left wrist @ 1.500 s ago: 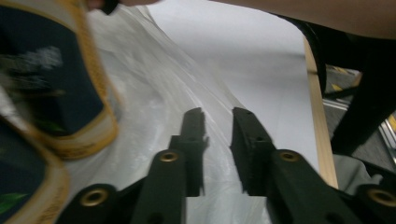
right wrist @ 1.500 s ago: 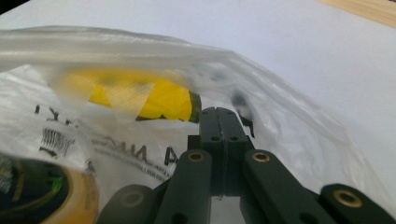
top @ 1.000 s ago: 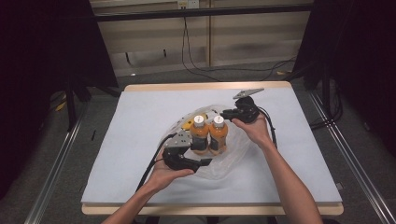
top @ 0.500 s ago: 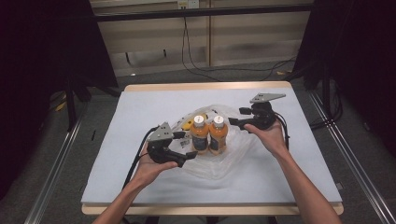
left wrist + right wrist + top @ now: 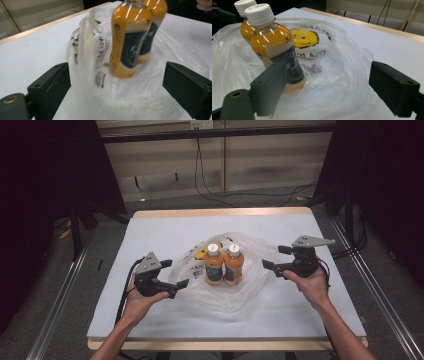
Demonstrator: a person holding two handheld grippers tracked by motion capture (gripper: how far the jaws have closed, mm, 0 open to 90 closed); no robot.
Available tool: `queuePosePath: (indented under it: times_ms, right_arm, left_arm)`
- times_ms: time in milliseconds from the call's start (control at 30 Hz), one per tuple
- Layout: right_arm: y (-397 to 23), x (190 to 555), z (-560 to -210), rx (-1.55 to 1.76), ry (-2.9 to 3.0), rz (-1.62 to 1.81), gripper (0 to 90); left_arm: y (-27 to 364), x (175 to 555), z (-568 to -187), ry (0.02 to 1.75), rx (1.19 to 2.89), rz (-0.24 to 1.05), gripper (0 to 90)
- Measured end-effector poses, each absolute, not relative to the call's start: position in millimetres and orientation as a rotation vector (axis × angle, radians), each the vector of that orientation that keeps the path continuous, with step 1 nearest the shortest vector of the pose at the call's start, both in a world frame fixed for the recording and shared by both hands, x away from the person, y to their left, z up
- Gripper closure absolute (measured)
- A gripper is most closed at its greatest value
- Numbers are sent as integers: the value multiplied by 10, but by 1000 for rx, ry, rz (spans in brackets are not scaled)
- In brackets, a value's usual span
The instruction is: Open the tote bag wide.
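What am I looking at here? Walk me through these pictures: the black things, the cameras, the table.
A person sits at a table covered in white, with a hand-held black tool in each hand: the left tool and the right tool. One camera looks down from above; the other two ride on the tools and look out between their black jaws. Two bottles of orange drink stand upright, side by side, on a crumpled clear plastic bag. Both tools have just been opening and hold nothing; the bag lies loose.
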State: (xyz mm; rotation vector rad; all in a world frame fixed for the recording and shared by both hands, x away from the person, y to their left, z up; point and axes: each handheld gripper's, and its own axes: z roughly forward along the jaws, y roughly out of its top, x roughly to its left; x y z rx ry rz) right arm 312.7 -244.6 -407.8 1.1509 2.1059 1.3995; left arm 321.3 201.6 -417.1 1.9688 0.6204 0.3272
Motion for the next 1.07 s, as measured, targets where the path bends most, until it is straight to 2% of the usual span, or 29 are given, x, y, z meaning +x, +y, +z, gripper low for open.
queuePosePath:
  times_ms: [133, 367, 633, 800, 1067]
  right_arm:
    - [-2546, 2934, -4113, 1173, 2063, 1403, 105]
    - [-2666, 2685, -4122, 1194, 2032, 1392, 96]
    - [-2848, 2350, -4228, 1232, 2018, 1335, 88]
    - [-3013, 2126, -4304, 1291, 1971, 1321, 81]
    - [-3201, 1936, -4372, 1358, 1865, 1318, 47]
  left_arm:
    - [2136, 3160, -4159, 650, 1963, 349, 61]
    - [2378, 2983, -4142, 675, 1942, 393, 51]
    - [2593, 2835, -4333, 733, 1955, 357, 32]
    - [2696, 2651, -4433, 824, 1926, 467, 32]
    - [2763, 2573, -4518, 814, 1953, 439, 24]
